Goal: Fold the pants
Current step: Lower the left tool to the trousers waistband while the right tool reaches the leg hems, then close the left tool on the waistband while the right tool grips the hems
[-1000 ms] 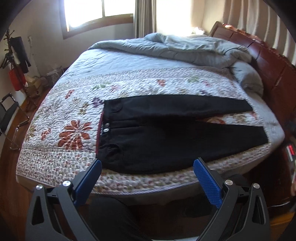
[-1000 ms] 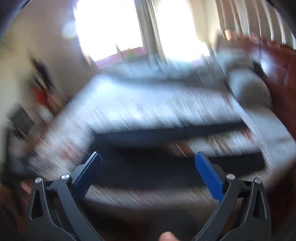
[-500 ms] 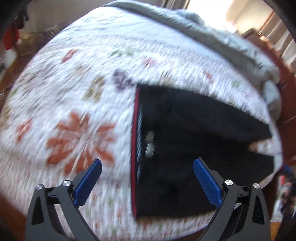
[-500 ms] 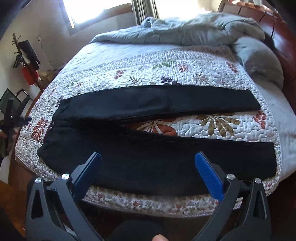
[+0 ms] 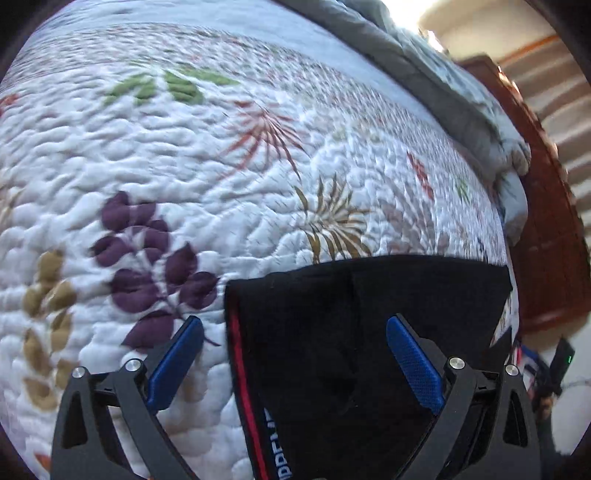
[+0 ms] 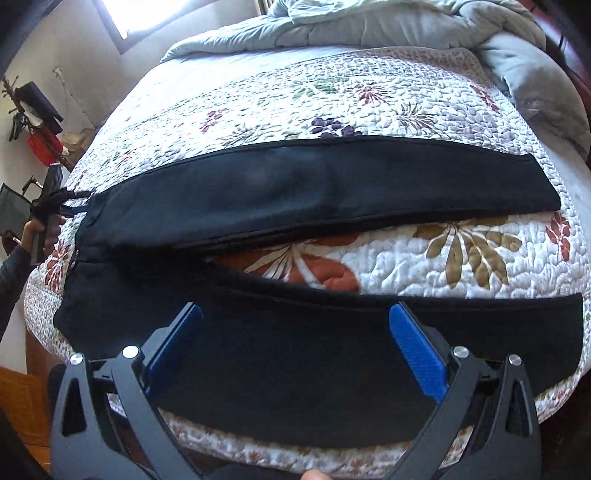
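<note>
1. Left wrist view: the left gripper sits low over the waist end of the black fabric pants, blue-padded fingers spread wide, gripping nothing. Left finger is over the quilt, right finger over the black cloth, so the waistband edge lies between them.
2. Waistband runs from frame centre down to the bottom edge, w/ a red stripe along it and white lettering at the bottom, partly cut off.
3. Pants lie flat on the white floral quilted bedspread; purple leaf print just left of the waist corner, tan spray print just above it.
4. Upper right: a rumpled grey comforter along the far side, dark wooden headboard beyond it.
5. Right wrist view: the right gripper hangs above the nearer pant leg, fingers wide apart, empty. Whether they touch the cloth – can't tell.
6. Pants stretch across the frame, waist at left, cuffs at right. The two legs are splayed apart, w/ bedspread showing between them; nearer leg lies along the bed's front edge.
7. Far left: a hand in a dark sleeve holds the other gripper at the pants' waist corner.
8. Grey comforter is bunched along the top of the frame.
</note>
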